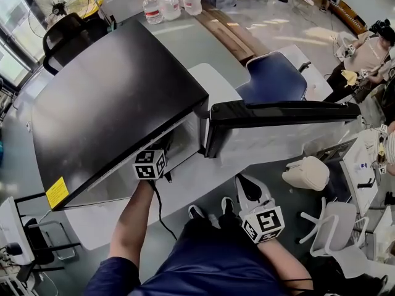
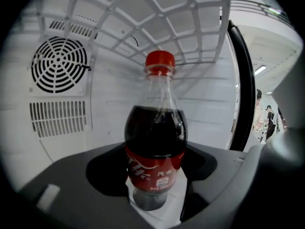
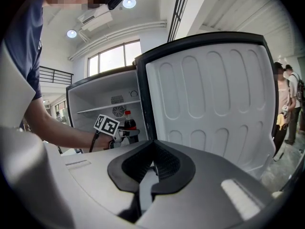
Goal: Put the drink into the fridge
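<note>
Left fingers: the dark pads (image 2: 106, 170) are closed on the red-labelled lower body of the clear plastic cola bottle with a red cap (image 2: 155, 137), one on each side.
Left gripper (image 2: 153, 174): it is level and reaches inside the small fridge with a glossy black top (image 1: 111, 97); in the head view only its marker cube (image 1: 150, 164) shows at the opening.
Drink: the bottle is upright inside the white fridge compartment, under the white wire shelf (image 2: 157, 13) and in front of the back wall with its round fan grille (image 2: 59, 65). Whether its base rests on the floor cannot be told.
Left arm: the bare forearm (image 1: 129, 227) is stretched forward from the dark blue sleeve, nearly straight, into the opening.
Right fingers: the ribbed black pads (image 3: 166, 163) are drawn almost together, with only a thin slit between them and nothing in it.
Right gripper (image 3: 151, 170): it is held back near the person's body, outside the fridge, and points towards the white moulded inner face of the open door (image 3: 214, 109).
Fridge door: it is swung wide open to the right, and its black edge (image 1: 278, 111) shows from above.
</note>
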Demonstrator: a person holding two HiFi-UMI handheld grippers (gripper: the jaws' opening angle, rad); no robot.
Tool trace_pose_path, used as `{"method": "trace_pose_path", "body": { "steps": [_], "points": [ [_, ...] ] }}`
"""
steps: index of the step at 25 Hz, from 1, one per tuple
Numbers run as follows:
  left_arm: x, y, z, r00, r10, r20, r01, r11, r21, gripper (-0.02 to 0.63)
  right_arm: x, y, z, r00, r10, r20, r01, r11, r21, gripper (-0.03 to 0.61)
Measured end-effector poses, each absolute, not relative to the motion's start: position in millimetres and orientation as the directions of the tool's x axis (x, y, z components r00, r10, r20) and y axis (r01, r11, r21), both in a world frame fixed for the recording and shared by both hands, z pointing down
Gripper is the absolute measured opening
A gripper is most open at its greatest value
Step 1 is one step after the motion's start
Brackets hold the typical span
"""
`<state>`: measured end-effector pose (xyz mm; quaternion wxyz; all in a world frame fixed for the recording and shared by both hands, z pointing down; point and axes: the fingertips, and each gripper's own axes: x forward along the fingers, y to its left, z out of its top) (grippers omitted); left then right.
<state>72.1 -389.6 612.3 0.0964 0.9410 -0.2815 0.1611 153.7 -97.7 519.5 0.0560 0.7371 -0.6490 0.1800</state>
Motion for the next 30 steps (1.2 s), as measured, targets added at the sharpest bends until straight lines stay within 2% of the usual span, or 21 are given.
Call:
{"method": "trace_pose_path", "body": {
  "steps": [11,30],
  "points": [
    [72.2,-397.1,614.3,0.778,-0.527,0.342,-0.592,-0.798,0.117,0.321,148.3,-101.3,526.0,0.045,-0.932,0.359,-0.978,-0.114,-0.173,0.006],
    [70.0,-389.8,615.2,0.736,-0.566,0.372,-0.618,-0.786,0.026,0.324,148.9,-104.8,527.9,-0.021,-0.942,0.336,-0.976,-0.053,-0.211,0.006]
  ]
}}
